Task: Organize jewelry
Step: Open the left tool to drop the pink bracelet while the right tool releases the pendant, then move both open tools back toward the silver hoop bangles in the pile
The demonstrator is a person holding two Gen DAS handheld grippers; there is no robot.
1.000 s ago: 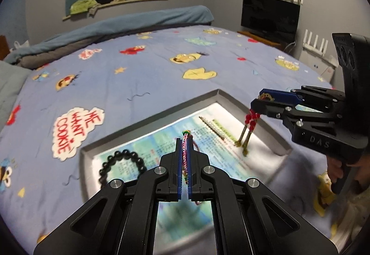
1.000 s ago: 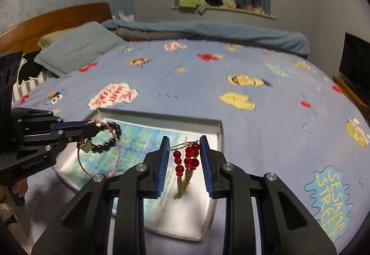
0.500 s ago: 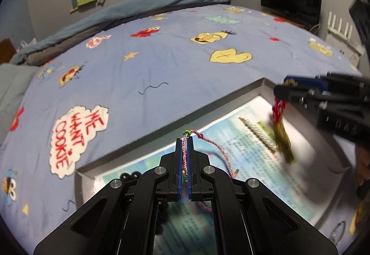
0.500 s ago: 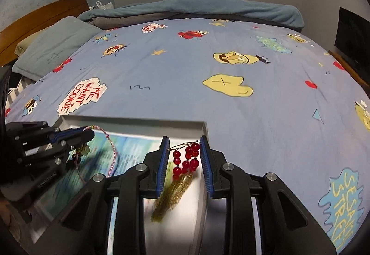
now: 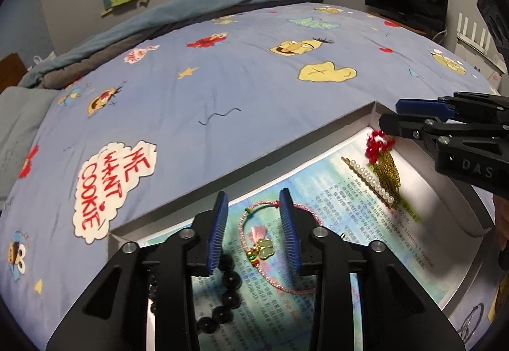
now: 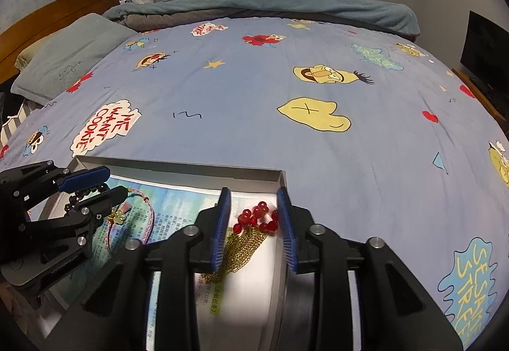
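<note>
My left gripper (image 5: 254, 230) and right gripper (image 6: 253, 225) have just opened, jaws apart. The pink woven cord bracelet (image 5: 270, 243) and red-bead gold-tassel earrings (image 6: 254, 231) lie in the shallow grey tray (image 5: 286, 144), lower frame. Lifting carelessly, pads might snag tassels.

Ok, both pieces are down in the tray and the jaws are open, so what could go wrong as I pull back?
1. The pink cord bracelet lies between the left gripper fingers; its loop may snag and lift.
2. The red bead tassel touches the right gripper pads, so it could drag.
3. The tassel's chains overlap the pearl hairpin and may tangle.
</note>
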